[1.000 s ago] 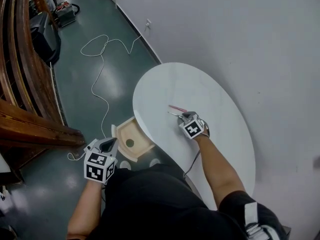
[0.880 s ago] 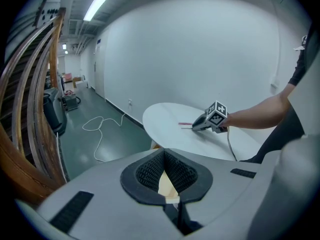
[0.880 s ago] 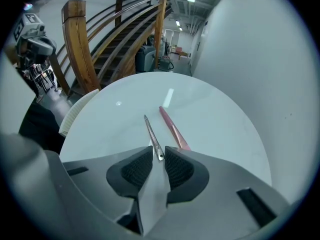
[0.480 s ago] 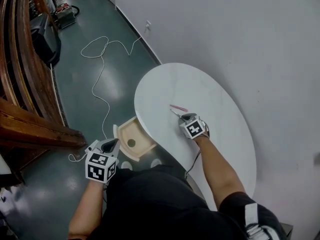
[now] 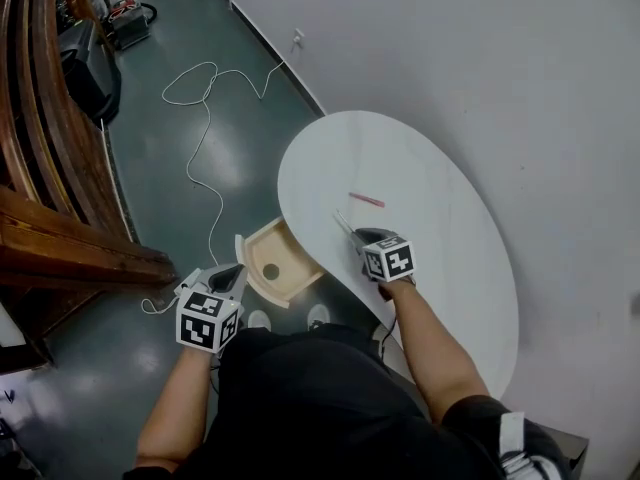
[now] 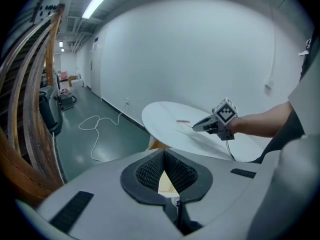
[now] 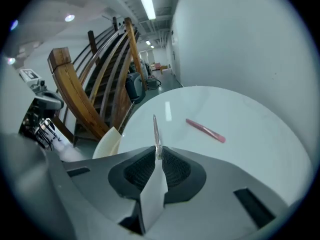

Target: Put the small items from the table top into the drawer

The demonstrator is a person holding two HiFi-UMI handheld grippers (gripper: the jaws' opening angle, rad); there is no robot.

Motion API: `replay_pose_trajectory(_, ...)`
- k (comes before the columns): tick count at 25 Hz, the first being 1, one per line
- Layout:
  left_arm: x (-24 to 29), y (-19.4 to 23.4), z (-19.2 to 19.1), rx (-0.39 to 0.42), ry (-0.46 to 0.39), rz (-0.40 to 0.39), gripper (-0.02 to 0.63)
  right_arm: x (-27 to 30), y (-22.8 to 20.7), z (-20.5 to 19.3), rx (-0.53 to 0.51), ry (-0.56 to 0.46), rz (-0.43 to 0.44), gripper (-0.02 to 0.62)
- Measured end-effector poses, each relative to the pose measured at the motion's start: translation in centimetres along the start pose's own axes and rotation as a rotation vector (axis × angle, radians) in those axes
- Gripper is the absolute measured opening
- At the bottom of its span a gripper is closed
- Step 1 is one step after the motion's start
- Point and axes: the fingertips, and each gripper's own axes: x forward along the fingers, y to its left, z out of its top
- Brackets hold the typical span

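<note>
My right gripper (image 5: 356,238) is shut on a thin silvery metal tool (image 5: 342,222) and holds it just above the white oval table (image 5: 440,198), near the edge beside the drawer. Its jaws have just been closing on that tool (image 7: 156,129), which juts forward from the pads (image 7: 158,156). A pink stick (image 5: 366,200) lies on the table beyond it, clear of the gripper (image 7: 205,130). The cream drawer (image 5: 262,243) stands open below the table's edge with a dark round item (image 5: 270,271) inside. My left gripper (image 5: 232,276) hovers beside the drawer, shut and holding nothing (image 6: 163,156).
A white cable (image 5: 200,118) loops across the green floor. A curved wooden structure (image 5: 60,218) fills the left side. A white wall (image 5: 480,58) runs behind the table. The person's dark torso (image 5: 310,408) is close to the table's near edge.
The right gripper closed on the metal tool beside the pink stick, lifted it and drew it back toward the table edge by the drawer. The left gripper stayed put.
</note>
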Motion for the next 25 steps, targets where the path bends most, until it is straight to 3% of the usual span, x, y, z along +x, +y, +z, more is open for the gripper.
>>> replay_pose_trajectory(5,-0.2,0.1,-1.1,0.001,0.014,-0.030,0.014,0.2,5.4,-0.9,0.082,-0.027,0.072,0.041)
replay_pose_trajectory(16,-2.1,1.7,-3.7,-0.011,0.026,-0.020,0.014,3.3,16.1,-2.5,-0.028,0.048,0.198,0.041)
replay_pose_trajectory(25,-3.9,4.2,-6.5,-0.063,0.055,0.028,0.014,8.0,18.4,-4.8,-0.078,0.172,0.169,0.041)
